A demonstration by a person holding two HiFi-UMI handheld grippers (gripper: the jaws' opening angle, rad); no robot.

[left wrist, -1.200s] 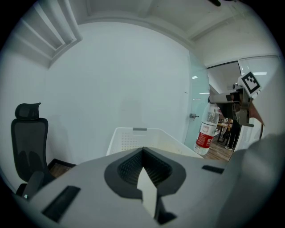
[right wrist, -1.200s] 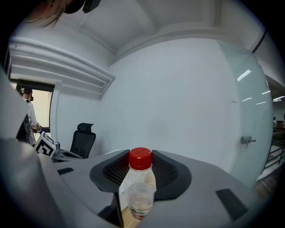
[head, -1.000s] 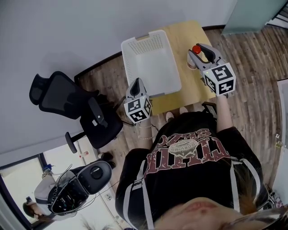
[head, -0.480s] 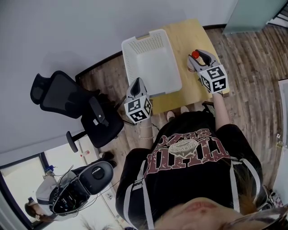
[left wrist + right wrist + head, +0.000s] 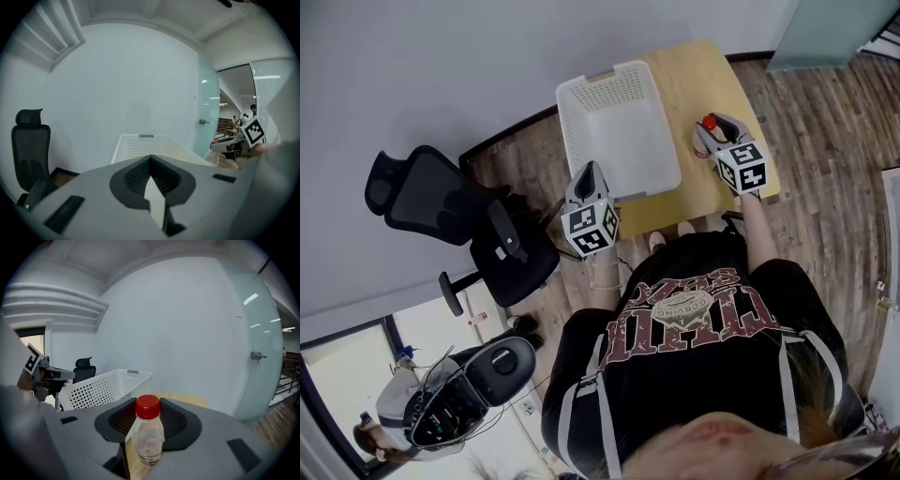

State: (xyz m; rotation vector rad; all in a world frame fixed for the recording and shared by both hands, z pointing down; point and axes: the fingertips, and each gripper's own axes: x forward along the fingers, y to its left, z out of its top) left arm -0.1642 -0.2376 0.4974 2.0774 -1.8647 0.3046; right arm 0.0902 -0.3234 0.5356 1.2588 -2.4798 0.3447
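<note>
One bottle, one slippery grip.
My right claw (image 5: 710, 131) clamps the red-capped bottle (image 5: 149, 437) over the surface (image 5: 703, 75), beside the basket (image 5: 101, 385). I reckon the smooth plastic could twist loose and topple. My left claw (image 5: 589, 171) is closed and empty.

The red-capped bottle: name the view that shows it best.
The right gripper view: the bottle sits close between the jaws of the right gripper, red cap and clear body plain. The head view shows only its cap from above; the left gripper view a small, faint part at far right.
</note>
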